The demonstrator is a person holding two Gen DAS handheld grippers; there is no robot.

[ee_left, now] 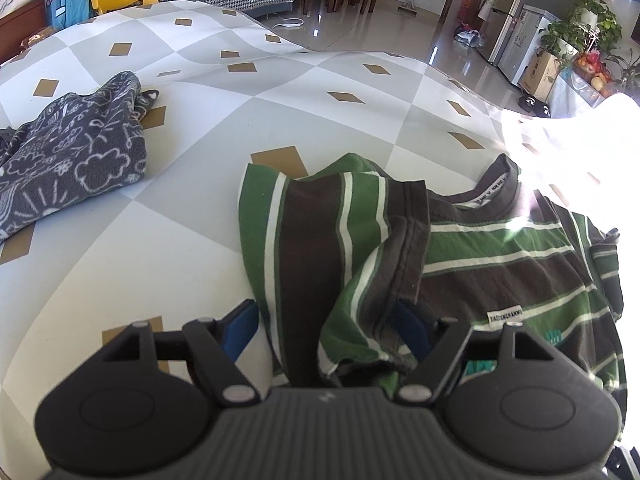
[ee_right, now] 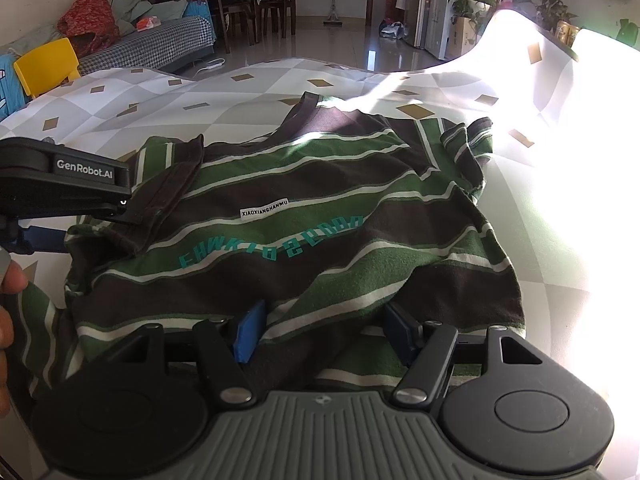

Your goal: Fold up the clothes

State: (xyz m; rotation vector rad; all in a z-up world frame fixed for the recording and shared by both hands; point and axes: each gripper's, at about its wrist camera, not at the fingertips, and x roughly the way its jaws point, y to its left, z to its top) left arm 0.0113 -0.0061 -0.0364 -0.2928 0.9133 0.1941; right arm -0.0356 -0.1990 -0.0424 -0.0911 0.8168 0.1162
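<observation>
between the left gripper (ee_left: 326,332) fingers (ee_left: 240,330), which are standing apart, a bunched sleeve of the striped t-shirt (ee_left: 460,248) is draping, passing through the gap without being pinched, as far as the left wrist view is showing. the right gripper (ee_right: 326,330) is likewise sitting with its fingers (ee_right: 250,332) spread wide, hovering over the hem edge at 6 o'clock with cloth lying under and between them, nothing clamped

the shirt is lying front up on the checked worktop (ee_left: 200,220), its collar pointing toward 12 o'clock in the right wrist view and the hem toward 6, so the long axis is running from 6 to 12. one sleeve is flopping inward at 9 o'clock, the other is crumpling at 2 o'clock. a grey patterned garment (ee_left: 72,160) is resting well apart at 10 o'clock in the left view

judging by the wrinkles, the knit is looking light, soft and limp, so it is likely sagging wherever unsupported; pinching the sleeve hem and the bottom hem corners is seeming the surest hold
</observation>
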